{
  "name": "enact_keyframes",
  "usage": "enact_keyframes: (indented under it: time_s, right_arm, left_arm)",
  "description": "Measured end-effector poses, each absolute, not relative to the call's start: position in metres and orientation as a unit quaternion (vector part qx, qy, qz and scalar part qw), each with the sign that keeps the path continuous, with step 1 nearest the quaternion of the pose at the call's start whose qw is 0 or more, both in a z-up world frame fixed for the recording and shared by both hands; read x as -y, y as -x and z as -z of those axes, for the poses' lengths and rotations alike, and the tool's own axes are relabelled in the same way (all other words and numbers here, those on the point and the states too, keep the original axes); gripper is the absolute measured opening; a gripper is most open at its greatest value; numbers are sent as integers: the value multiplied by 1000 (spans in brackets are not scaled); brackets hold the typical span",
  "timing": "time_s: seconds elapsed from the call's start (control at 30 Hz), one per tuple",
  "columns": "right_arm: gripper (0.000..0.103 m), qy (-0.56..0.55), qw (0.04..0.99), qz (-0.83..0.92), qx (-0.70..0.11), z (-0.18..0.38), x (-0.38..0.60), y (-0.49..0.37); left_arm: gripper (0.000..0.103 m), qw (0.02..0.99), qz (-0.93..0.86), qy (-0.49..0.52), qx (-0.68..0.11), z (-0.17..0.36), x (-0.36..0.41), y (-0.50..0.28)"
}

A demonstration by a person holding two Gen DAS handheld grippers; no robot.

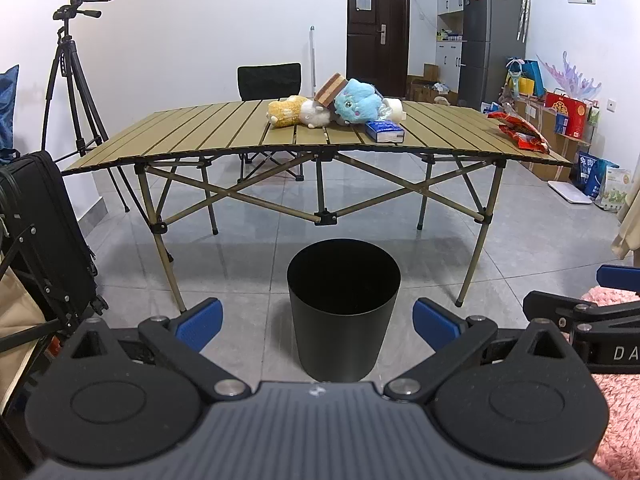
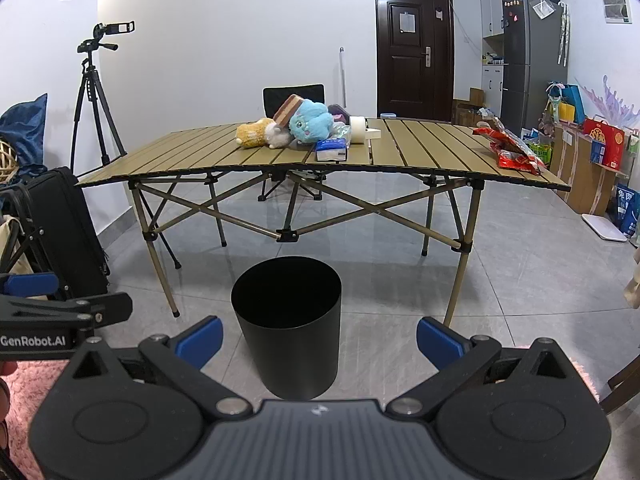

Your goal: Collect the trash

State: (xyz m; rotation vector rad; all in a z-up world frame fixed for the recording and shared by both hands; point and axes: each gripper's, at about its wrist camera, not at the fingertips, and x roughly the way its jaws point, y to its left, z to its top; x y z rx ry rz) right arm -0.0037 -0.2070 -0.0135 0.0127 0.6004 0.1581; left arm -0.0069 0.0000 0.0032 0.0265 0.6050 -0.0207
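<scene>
Left wrist view: your left gripper [image 1: 318,322] is wide, holding nothing.
The right gripper [image 2: 319,338] too; black bin [image 1: 344,312] at 12 o'clock.

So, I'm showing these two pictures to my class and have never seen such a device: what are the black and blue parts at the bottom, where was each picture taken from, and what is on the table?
Each picture comes from a camera on a hand-held gripper, looking along its two blue-tipped fingers. One shows the left gripper, the other the right gripper. Both stand open and hold nothing. Ahead, on the floor, is a black bin. Behind it, a folding table carries plush toys, a blue tissue pack, a white tape roll and red snack wrappers, probably the trash to collect.
</scene>
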Motion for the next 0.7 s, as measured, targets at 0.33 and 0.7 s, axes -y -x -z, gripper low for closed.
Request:
enact_keyframes:
  time_s: [0.33,0.7]
  right_arm:
    - [103,-6,953,-78,-294,11,208,6]
    - [103,-6,953,-77,-292,12,208,4]
  left_arm:
    - [103,955,12,-11,-295,-2,-1,7]
    - [103,956,14,-10,-293,-2,-3,8]
